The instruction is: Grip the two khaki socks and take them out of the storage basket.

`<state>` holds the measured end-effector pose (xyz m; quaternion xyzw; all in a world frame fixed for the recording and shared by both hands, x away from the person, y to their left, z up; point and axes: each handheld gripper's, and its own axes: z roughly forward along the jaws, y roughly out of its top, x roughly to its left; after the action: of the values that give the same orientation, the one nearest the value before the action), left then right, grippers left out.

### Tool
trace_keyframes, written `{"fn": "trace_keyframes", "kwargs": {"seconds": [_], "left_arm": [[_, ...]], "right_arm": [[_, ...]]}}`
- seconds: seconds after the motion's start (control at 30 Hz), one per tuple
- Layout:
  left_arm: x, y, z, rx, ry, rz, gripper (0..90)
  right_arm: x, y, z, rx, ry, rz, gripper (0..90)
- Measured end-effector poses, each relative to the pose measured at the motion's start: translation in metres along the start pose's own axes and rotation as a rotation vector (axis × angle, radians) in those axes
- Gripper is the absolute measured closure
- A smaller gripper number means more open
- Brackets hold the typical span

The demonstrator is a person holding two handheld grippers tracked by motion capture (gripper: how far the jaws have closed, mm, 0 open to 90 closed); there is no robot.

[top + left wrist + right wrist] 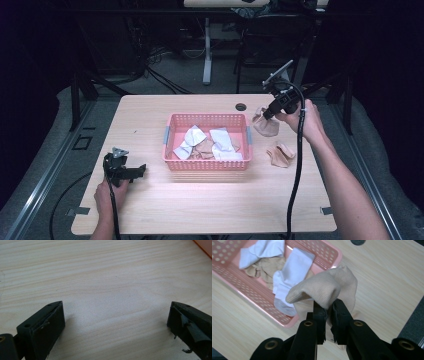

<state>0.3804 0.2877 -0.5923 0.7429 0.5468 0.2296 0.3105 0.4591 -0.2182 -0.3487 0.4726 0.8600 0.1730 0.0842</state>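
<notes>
Right gripper (327,308) clenched on a beige sock (329,290), held just right of the pink basket (208,165). Left gripper (115,322) released, jaws wide over bare table (105,277), left of basket. High view adds a second beige sock (281,154) lying right of basket.

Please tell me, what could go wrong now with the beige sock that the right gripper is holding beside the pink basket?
1. The right gripper pinches only a fold of the beige sock, so it may slip out before reaching the pink basket.
2. The hanging part of the sock could catch on the basket's rim and drape outside.
3. A second beige sock lies near on the table; the right forearm or cable might drag it.
</notes>
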Motion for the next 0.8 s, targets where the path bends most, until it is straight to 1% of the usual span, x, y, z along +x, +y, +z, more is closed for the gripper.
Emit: {"fn": "trace_keyframes", "kwargs": {"seconds": [0.17, 0.2, 0.37, 0.43, 0.47, 0.53, 0.6, 0.73, 0.77, 0.8], "left_arm": [[0.0, 0.0, 0.0, 0.0, 0.0, 0.0, 1.2], [0.0, 0.0, 0.0, 0.0, 0.0, 0.0, 1.2], [0.0, 0.0, 0.0, 0.0, 0.0, -0.001, 1.2], [0.0, 0.0, 0.0, 0.0, 0.0, 0.0, 1.2], [0.0, 0.0, 0.0, 0.0, 0.0, 0.0, 1.2], [0.0, 0.0, 0.0, 0.0, 0.0, 0.0, 1.2], [0.0, 0.0, 0.0, 0.0, 0.0, -0.001, 1.2], [0.0, 0.0, 0.0, 0.001, 0.0, 0.0, 1.2], [0.0, 0.0, 0.0, 0.0, 0.0, 0.0, 1.2], [0.0, 0.0, 0.0, 0.0, 0.0, 0.0, 1.2]], "right_arm": [[-0.015, -0.013, 0.006, 0.005, -0.019, 0.033, 82.6], [-0.018, -0.015, 0.008, -0.001, -0.014, 0.048, 82.6], [-0.03, -0.029, 0.019, 0.013, -0.007, 0.092, 82.6], [-0.036, -0.034, 0.024, 0.01, -0.006, 0.098, 82.5], [-0.038, -0.036, 0.026, 0.01, -0.003, 0.113, 82.5], [-0.042, -0.041, 0.031, 0.014, 0.0, 0.125, 82.5], [-0.045, -0.045, 0.038, 0.019, -0.002, 0.138, 82.4], [-0.049, -0.052, 0.055, 0.05, -0.007, 0.149, 82.3], [-0.05, -0.054, 0.061, 0.039, -0.004, 0.166, 82.3], [-0.053, -0.055, 0.065, 0.059, -0.001, 0.161, 82.3]]}}
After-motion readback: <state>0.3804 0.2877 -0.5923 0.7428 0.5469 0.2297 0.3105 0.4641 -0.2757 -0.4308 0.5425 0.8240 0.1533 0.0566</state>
